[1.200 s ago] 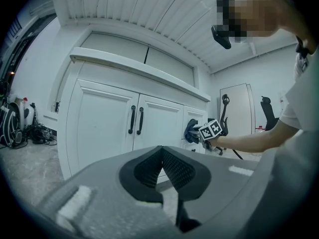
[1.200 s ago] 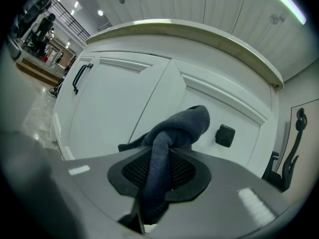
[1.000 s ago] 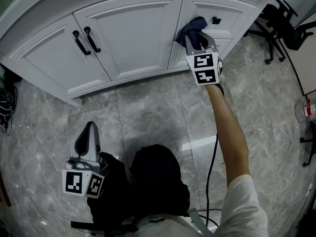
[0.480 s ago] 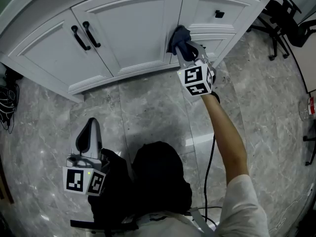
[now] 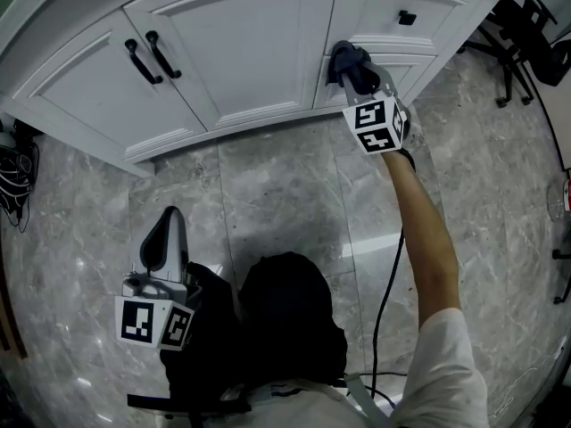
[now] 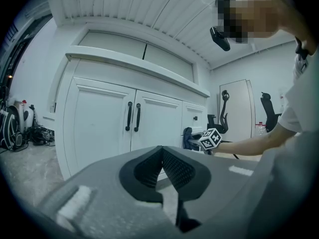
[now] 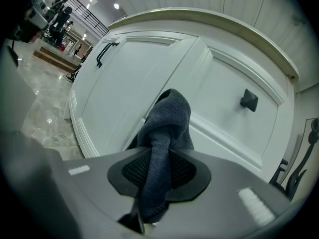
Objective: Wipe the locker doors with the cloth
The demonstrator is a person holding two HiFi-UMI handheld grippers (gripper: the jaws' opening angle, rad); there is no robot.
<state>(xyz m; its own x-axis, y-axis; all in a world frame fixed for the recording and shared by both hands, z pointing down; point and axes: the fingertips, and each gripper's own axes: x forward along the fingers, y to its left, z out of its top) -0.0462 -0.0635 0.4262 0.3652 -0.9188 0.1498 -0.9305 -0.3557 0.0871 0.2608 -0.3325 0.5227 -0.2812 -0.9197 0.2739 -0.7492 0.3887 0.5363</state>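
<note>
The white locker doors [image 5: 241, 52] with two black handles [image 5: 153, 57] fill the top of the head view. My right gripper [image 5: 359, 77] is shut on a dark blue cloth [image 5: 344, 60] and holds it against the cabinet front, below the small black knob [image 5: 407, 17]. In the right gripper view the cloth [image 7: 169, 113] runs up between the pads of the right gripper [image 7: 160, 166] and bunches against the white panel. My left gripper [image 5: 164, 232] hangs low over the floor, shut and with nothing in it. In its own view the left gripper [image 6: 162, 158] faces the doors [image 6: 99, 128].
Grey marble floor [image 5: 268, 194] lies in front of the cabinet. Black office chairs [image 5: 526, 34] stand at the right. A black cable [image 5: 384, 301] trails along the floor by my right arm. Dark gear [image 5: 13, 176] sits at the left edge.
My right gripper has slid down the cabinet front with the cloth, farther below the knob. The left gripper has stayed where it was.
</note>
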